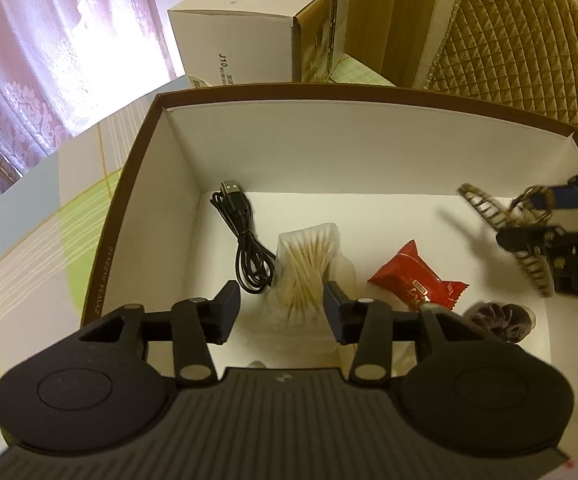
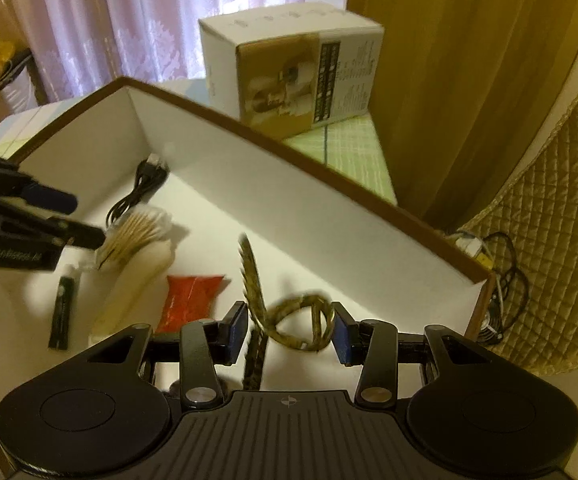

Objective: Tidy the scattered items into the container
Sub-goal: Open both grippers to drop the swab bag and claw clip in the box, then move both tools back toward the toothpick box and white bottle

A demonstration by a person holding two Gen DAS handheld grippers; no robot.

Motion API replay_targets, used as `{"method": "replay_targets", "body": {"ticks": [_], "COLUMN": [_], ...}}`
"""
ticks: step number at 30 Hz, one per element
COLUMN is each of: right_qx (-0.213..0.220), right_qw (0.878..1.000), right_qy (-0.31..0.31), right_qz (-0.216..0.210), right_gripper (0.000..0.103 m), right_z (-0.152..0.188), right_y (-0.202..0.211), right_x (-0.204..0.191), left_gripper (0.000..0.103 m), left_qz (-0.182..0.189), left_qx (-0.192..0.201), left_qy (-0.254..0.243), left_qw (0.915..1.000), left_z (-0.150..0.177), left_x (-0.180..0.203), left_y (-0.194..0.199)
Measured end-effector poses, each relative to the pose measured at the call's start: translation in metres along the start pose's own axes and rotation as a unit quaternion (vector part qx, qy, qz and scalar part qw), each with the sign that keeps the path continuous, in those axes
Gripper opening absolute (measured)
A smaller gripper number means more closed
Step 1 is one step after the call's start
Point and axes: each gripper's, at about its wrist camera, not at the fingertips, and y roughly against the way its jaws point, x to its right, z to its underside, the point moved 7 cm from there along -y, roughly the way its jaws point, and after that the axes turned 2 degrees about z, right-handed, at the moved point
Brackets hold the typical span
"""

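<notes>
Inside box (image 1: 369, 148), right hand-held gripper (image 2: 289, 330) spread, hair clip (image 2: 285, 320)

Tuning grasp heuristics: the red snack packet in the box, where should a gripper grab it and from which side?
Grip the red packet across its pinched middle, coming straight down from above. It lies flat on the box floor, flaring at both crimped ends, so the waist is narrowest. The bag of cotton swabs lies close on one side, so set the fingers along the packet's free sides.
</notes>
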Motion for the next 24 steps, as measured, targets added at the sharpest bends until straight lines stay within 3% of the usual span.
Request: {"method": "replay_targets", "body": {"ticks": [2, 4, 6, 9, 10, 11, 15, 18, 24], "right_qx": [0.004, 0.012, 0.022, 0.034, 0.034, 0.035, 0.031, 0.031, 0.038], "right_qw": [1.0, 1.0, 1.0, 0.999, 0.999, 0.999, 0.999, 0.999, 0.998], "right_qy": [0.002, 0.006, 0.009, 0.004, 0.003, 0.001, -0.001, 0.001, -0.008], "right_qz": [0.006, 0.008, 0.009, -0.003, -0.008, -0.014, -0.029, -0.04, -0.047], "right_gripper": [0.041, 0.052, 0.072, 0.077, 0.079, 0.083, 0.097, 0.101, 0.101], "right_z": [-0.002, -0.004, -0.005, -0.004, -0.004, -0.003, 0.004, 0.01, 0.021], "right_y": [0.0, 0.002, 0.007, 0.018, 0.02, 0.023, 0.034, 0.043, 0.063], "right_x": [0.001, 0.003, 0.003, 0.001, 0.0, -0.002, -0.009, -0.017, -0.028], "left_gripper": [0.044, 0.045, 0.049, 0.053, 0.057, 0.067, 0.073, 0.086, 0.092], "left_qz": [-0.002, -0.003, -0.005, -0.004, -0.005, -0.007, -0.008, -0.013, -0.022], "left_qx": [0.001, 0.003, 0.007, 0.013, 0.013, 0.013, 0.02, 0.025, 0.038], "left_qy": [-0.002, -0.004, -0.003, -0.005, -0.005, -0.006, -0.018, -0.027, -0.043], "left_qw": [1.0, 1.0, 1.0, 0.9999, 0.9999, 0.9999, 0.9996, 0.9992, 0.9981], "left_z": [0.001, 0.001, 0.001, 0.002, 0.003, 0.004, 0.006, 0.009, 0.018], "left_x": [-0.001, -0.001, -0.002, -0.002, -0.001, -0.001, 0.001, 0.004, 0.008], "left_y": [0.001, 0.003, 0.006, 0.012, 0.014, 0.016, 0.026, 0.036, 0.059]}}
